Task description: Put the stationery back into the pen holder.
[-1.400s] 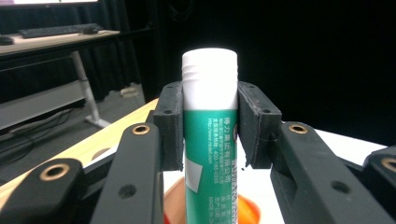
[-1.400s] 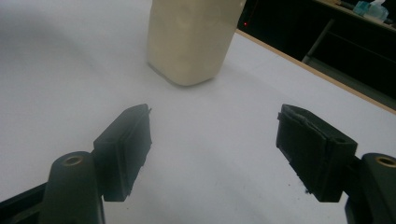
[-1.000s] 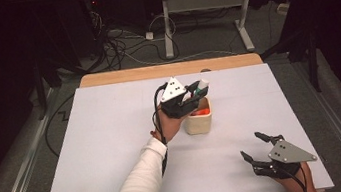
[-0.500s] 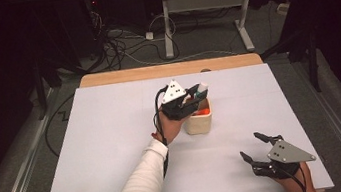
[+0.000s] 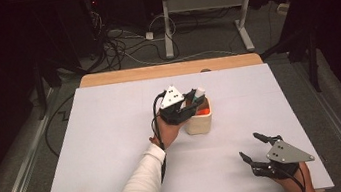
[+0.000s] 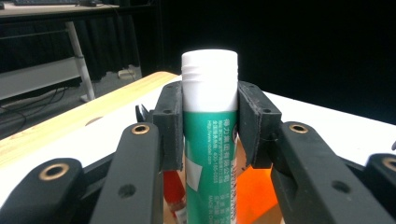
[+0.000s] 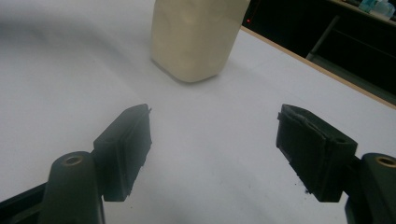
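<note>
The person's left forearm wears a long white sleeve (image 5: 139, 191) with a ribbed cuff, and its hand carries the black left gripper (image 5: 192, 101), topped by a grey three-cornered plate (image 5: 172, 97) with small dark screw dots and trailing a thin black cable (image 5: 154, 123). The black right gripper (image 5: 254, 147) bears a like grey plate (image 5: 286, 152). Up close, each gripper's links show brass-ringed pivot holes (image 6: 140, 129), and the rectangular black pads (image 7: 312, 149) look scuffed and rubbery.
</note>
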Demonstrator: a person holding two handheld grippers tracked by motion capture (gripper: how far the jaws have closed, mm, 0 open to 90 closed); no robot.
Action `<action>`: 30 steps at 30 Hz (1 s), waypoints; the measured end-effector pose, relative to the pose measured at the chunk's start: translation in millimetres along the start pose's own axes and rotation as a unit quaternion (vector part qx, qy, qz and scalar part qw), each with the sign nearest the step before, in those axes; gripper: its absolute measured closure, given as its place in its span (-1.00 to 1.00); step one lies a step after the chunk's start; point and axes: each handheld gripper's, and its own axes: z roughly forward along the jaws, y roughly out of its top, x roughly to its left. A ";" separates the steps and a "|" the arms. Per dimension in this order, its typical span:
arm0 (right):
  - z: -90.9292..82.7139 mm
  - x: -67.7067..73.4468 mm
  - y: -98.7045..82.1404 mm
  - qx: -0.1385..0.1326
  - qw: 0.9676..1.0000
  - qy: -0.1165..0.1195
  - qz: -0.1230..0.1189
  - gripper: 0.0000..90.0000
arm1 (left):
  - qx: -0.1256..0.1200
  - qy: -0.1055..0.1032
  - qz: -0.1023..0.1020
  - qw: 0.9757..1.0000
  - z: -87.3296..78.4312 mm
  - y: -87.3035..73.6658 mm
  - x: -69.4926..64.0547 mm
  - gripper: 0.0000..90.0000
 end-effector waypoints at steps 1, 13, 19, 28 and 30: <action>-0.1 0.0 0.2 0.000 1.000 0.000 0.000 -0.40 | 0.001 0.000 0.000 1.000 -0.3 -0.5 0.0 0.38; -0.2 0.6 0.5 0.001 1.000 0.001 -0.002 -0.40 | 0.015 0.010 0.011 1.000 -1.7 -0.8 -2.4 0.38; 0.0 0.9 0.5 0.001 1.000 0.003 -0.002 -0.40 | 0.021 0.013 0.012 1.000 -1.5 -1.3 -2.4 0.38; -0.1 1.1 0.6 0.001 1.000 0.005 -0.003 -0.40 | 0.022 0.021 0.019 0.999 -3.0 0.3 -3.2 0.31; 0.1 1.3 0.6 0.002 1.000 0.005 -0.003 -0.40 | 0.024 0.021 0.021 0.999 -4.1 0.9 -2.6 0.31</action>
